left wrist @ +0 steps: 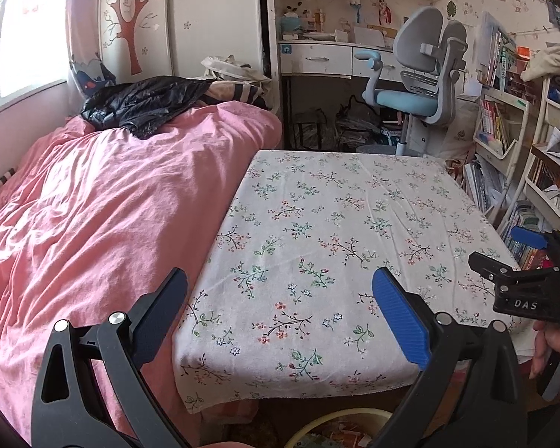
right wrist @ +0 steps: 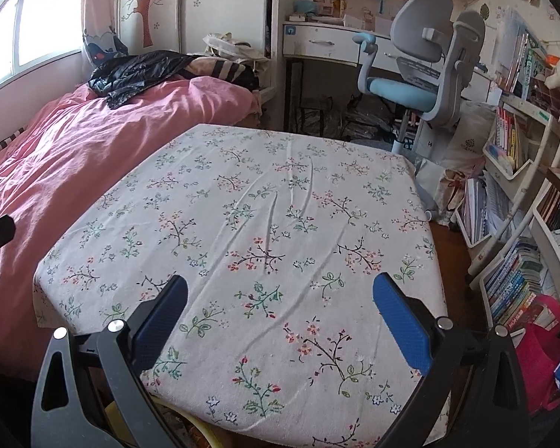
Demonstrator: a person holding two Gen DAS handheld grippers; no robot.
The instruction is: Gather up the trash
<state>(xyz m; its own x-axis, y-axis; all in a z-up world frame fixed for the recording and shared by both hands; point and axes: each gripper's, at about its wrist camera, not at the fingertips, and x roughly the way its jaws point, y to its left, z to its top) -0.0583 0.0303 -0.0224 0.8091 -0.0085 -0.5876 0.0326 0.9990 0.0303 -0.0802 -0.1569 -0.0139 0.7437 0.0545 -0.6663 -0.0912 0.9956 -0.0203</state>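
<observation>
**Both claws held wide above a flowered table, nothing gripped**

To the left of the left claw (left wrist: pixel 280 306) a pink quilt (left wrist: pixel 93 205) is seen spread over a bed, with a black plastic bag (left wrist: pixel 145 100) lying on its far end, well beyond the fingers; the left claw itself is held wide apart, nothing between its blue pads (left wrist: pixel 399 317); ahead of it and beneath it lies a table under a flowered cloth (left wrist: pixel 336 224), bare of any litter that can be made out; just below the claw, at the near edge of the table, the yellowish rim of a bin (left wrist: pixel 339 420) is seen, with what look like scraps of wrapper inside, too cut off to be told apart; to its right the right claw (left wrist: pixel 519 261) is seen in side view, held by a hand (left wrist: pixel 556 351).

In the right wrist view the right claw (right wrist: pixel 280 313) is likewise spread wide and empty over the flowered cloth (right wrist: pixel 261 205); a yellow rim (right wrist: pixel 205 433) is glimpsed under the table edge below it; beyond it a grey and blue desk chair (right wrist: pixel 422 74) stands by a desk; to its right crowded bookshelves (right wrist: pixel 515 186) are seen, with a pink bag (right wrist: pixel 541 358) just beside the right finger.
</observation>
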